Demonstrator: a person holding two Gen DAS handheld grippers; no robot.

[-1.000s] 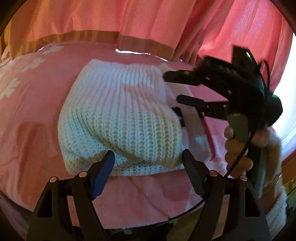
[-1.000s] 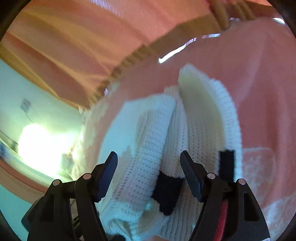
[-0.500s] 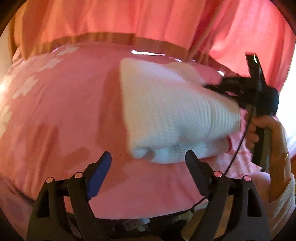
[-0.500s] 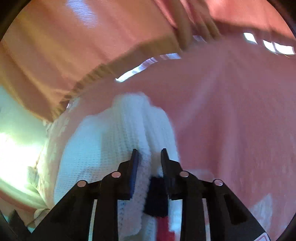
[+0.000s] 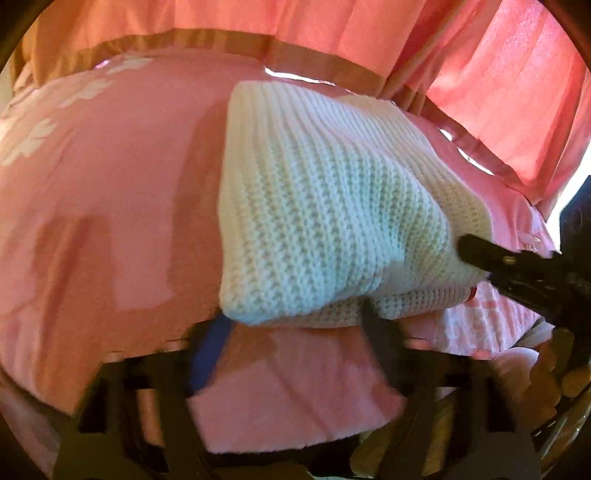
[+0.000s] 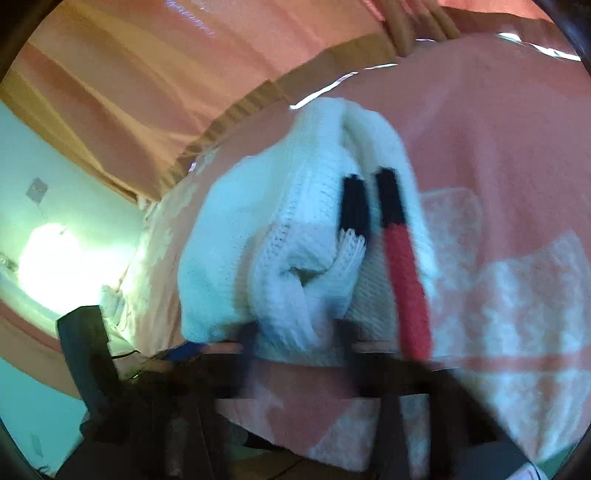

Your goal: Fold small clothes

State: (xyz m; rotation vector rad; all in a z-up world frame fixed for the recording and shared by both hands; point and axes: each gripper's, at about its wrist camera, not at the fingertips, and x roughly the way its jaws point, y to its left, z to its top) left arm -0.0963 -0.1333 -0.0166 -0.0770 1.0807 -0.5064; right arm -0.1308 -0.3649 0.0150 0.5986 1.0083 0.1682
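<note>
A folded white knit sweater (image 5: 325, 206) lies on a pink patterned bedspread (image 5: 110, 192). In the right wrist view the sweater (image 6: 295, 236) shows its bunched end with black and red trim stripes (image 6: 402, 243). My left gripper (image 5: 295, 332) is open and blurred, its fingers just in front of the sweater's near edge. My right gripper (image 6: 295, 332) is open and blurred, its fingers at the sweater's near end, holding nothing. It also shows in the left wrist view (image 5: 517, 273) at the sweater's right end.
Pink curtains (image 5: 369, 29) with a tan band hang behind the bed. A light green wall (image 6: 44, 229) with a bright glare lies to the left in the right wrist view. The bedspread drops off at its near edge (image 5: 295, 435).
My right gripper was shut on the sweater's end half a second ago and has opened and let go. The sweater has shifted right and turned. Both grippers are blurred from moving.
</note>
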